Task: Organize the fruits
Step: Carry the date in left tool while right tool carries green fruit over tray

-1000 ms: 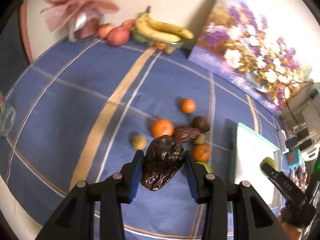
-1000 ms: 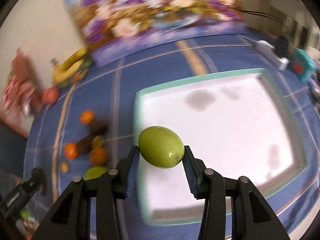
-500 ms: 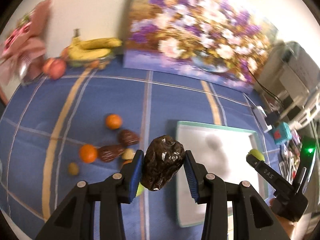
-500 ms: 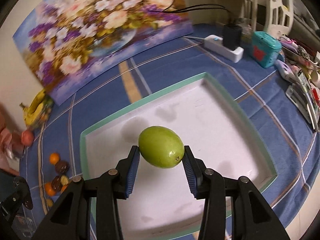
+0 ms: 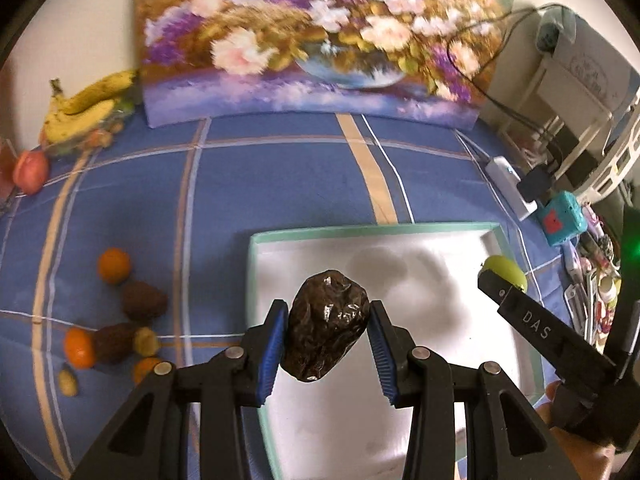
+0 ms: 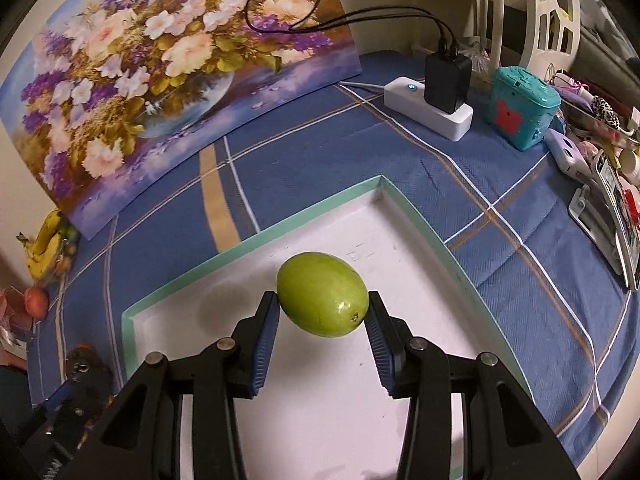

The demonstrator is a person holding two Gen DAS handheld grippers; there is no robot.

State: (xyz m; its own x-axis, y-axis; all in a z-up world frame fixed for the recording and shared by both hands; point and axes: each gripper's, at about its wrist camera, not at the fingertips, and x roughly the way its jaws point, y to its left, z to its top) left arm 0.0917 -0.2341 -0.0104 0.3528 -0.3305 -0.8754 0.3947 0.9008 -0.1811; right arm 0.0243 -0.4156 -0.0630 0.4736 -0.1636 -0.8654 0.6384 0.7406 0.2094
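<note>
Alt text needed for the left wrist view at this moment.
The left gripper holds a dark wrinkled date above a white tray on a blue plaid cloth; at right the other gripper holds a green fruit, and small fruits lie loose at left.

Tray (image 5: 256, 280) near edge cut off; flower painting (image 5: 304, 40) blurred

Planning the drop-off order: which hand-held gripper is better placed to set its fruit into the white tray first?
Right, probably. The right hand-held gripper holds the smooth green oval fruit well inside the white, green-rimmed tray; the left hand-held gripper holds the wrinkled dark brown date near the tray's edge.
</note>
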